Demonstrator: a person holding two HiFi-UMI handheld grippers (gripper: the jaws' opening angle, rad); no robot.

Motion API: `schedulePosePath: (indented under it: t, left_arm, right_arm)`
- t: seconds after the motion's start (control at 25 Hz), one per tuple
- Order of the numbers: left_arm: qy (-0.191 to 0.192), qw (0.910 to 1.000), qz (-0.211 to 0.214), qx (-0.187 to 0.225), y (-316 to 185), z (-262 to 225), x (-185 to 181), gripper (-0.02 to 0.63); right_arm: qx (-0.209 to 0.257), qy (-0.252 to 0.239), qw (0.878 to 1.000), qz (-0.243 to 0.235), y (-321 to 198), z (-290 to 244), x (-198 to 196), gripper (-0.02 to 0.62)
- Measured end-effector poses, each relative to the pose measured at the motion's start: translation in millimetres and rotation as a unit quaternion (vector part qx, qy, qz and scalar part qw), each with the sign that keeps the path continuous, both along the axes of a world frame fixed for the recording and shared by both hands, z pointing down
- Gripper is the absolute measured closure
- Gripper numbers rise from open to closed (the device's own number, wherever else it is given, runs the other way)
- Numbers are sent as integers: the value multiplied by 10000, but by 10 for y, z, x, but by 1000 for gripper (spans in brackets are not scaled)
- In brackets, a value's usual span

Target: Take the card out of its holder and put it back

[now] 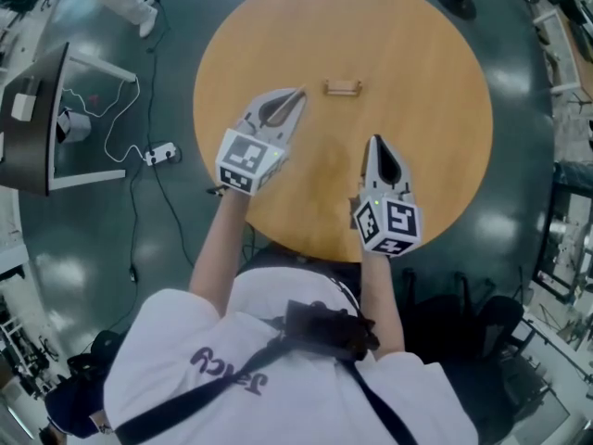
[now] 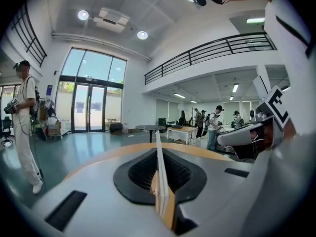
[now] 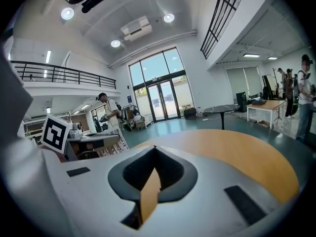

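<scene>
A small wooden card holder (image 1: 342, 87) stands on the far half of the round wooden table (image 1: 435, 109), and I see no card in it. My left gripper (image 1: 300, 92) hovers just left of the holder. In the left gripper view, my left gripper (image 2: 157, 149) is shut on a thin white card (image 2: 160, 181), which stands edge-on between the black pads. My right gripper (image 1: 373, 141) is over the table's middle, nearer me and to the right of the holder. Its jaws (image 3: 154, 148) are shut with nothing between them. Neither gripper view shows the holder.
The table's near edge runs right in front of the person's body. On the dark floor to the left lie a cable and a power strip (image 1: 160, 153), beside a desk with a monitor (image 1: 37, 123). Other people stand in the hall (image 2: 24, 122).
</scene>
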State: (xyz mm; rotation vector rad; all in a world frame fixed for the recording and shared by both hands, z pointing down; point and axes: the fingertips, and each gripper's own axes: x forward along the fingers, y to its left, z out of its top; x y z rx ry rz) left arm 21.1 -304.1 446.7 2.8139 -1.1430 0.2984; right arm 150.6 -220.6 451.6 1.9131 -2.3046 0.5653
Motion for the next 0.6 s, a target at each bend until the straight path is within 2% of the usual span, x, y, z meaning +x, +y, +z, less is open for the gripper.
schedulePosePath:
  t: [0.2,0.44,0.6]
  left_arm:
    - [-195,9992,339,76,-230,40,99,578]
    - [-187,9980,590,116,-565,7,225,578]
    - [-274,9942,1020,207,-723,31,356,578]
  right_arm:
    - [-122,-49,9999,-55,-115,134,67,574]
    - [-224,-36,9997,-121,-195,228,208,574]
    - [-319,6,9994,-132,-269,287,237,574]
